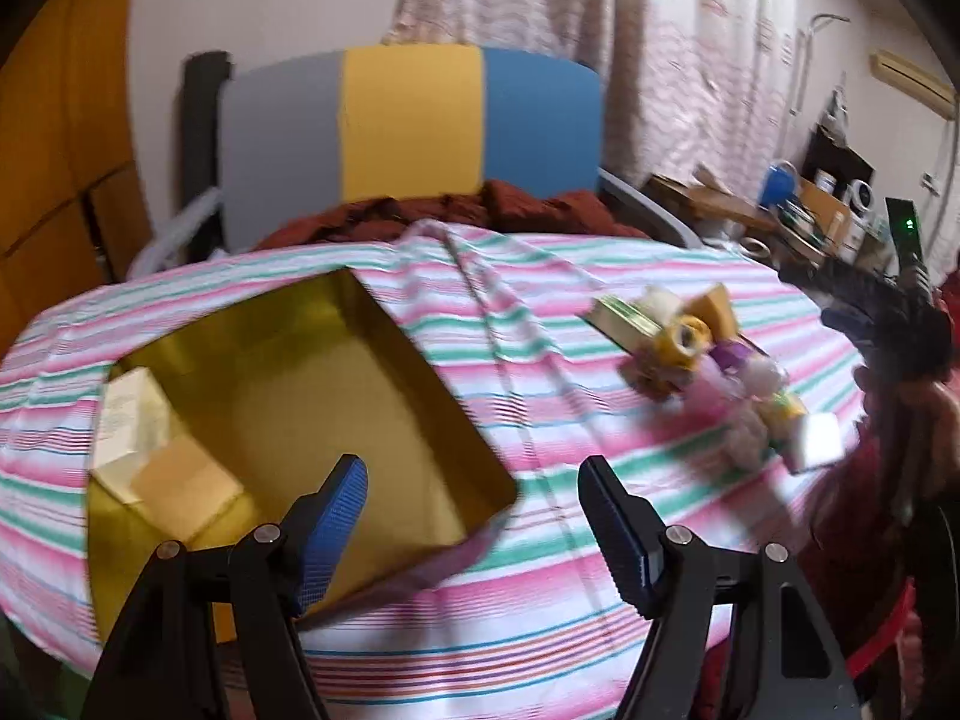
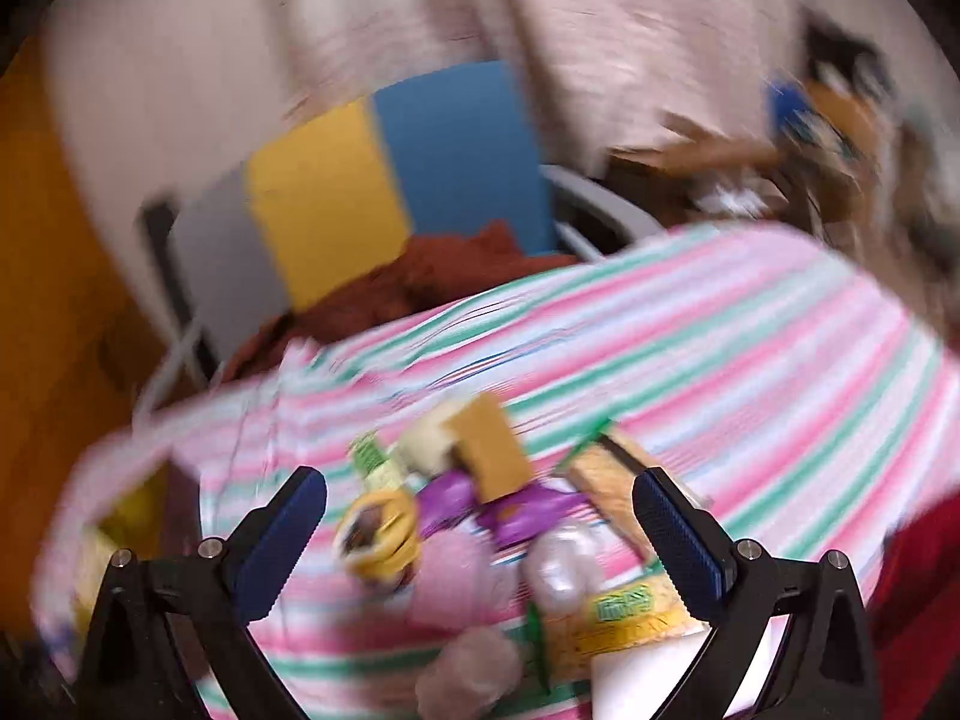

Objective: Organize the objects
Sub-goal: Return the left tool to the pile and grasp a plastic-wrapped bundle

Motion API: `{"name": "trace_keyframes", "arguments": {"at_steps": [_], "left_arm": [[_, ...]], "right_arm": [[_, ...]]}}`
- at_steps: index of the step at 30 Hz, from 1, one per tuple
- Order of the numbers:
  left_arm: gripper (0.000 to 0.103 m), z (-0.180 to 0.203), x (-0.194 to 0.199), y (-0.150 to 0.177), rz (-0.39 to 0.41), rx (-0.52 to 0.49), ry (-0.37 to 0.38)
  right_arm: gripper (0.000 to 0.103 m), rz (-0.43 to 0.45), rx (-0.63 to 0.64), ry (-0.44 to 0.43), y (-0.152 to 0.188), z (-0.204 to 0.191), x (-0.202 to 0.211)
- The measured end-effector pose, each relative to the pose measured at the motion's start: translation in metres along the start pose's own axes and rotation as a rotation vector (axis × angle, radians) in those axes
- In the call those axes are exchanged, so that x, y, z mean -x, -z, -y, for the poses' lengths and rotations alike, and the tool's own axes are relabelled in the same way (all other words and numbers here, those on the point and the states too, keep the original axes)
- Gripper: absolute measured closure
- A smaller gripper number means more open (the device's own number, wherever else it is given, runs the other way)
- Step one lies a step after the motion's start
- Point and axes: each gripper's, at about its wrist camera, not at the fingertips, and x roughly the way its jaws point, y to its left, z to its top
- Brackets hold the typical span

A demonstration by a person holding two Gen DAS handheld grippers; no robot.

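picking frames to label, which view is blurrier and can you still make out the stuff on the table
Right wrist view: heavy motion smear, the pile of small items reads only as colour blobs. Left wrist view: sharper, the gold box has crisp edges, though the pile is soft; fisheye bends the striped cloth in both.

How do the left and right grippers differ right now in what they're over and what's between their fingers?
The left gripper hangs above the near corner of the gold box, with only striped cloth and box edge between its fingers; the right gripper hangs over the pile of small items, several showing between its fingers. The left wrist view is fairly sharp, the right wrist view heavily blurred. Both are open and hold nothing.
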Motion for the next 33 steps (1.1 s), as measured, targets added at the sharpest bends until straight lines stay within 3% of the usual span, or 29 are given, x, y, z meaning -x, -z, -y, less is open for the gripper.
{"name": "trace_keyframes", "arguments": {"at_steps": [2, 7, 19, 31, 33], "left_arm": [[0.030, 0.015, -0.008, -0.002, -0.024, -0.022, 0.038], [0.030, 0.052, -0.033, -0.005, -0.083, -0.082, 0.125], [0.043, 0.133, -0.108, -0.016, -0.238, -0.130, 0.390], [0.044, 0.195, -0.170, -0.017, -0.318, -0.167, 0.459], [0.059, 0.198, -0.176, -0.011, -0.315, -0.188, 0.448]], "right_arm": [[0.000, 0.007, -0.132, -0.003, -0.004, 0.025, 0.001], [0.000, 0.038, -0.280, -0.022, -0.005, 0.056, 0.007], [0.000, -0.012, -0.385, -0.147, 0.001, 0.071, -0.003], [0.000, -0.071, -0.373, -0.188, 0.004, 0.069, -0.017], [0.000, -0.079, -0.362, -0.194, 0.004, 0.068, -0.019]]}}
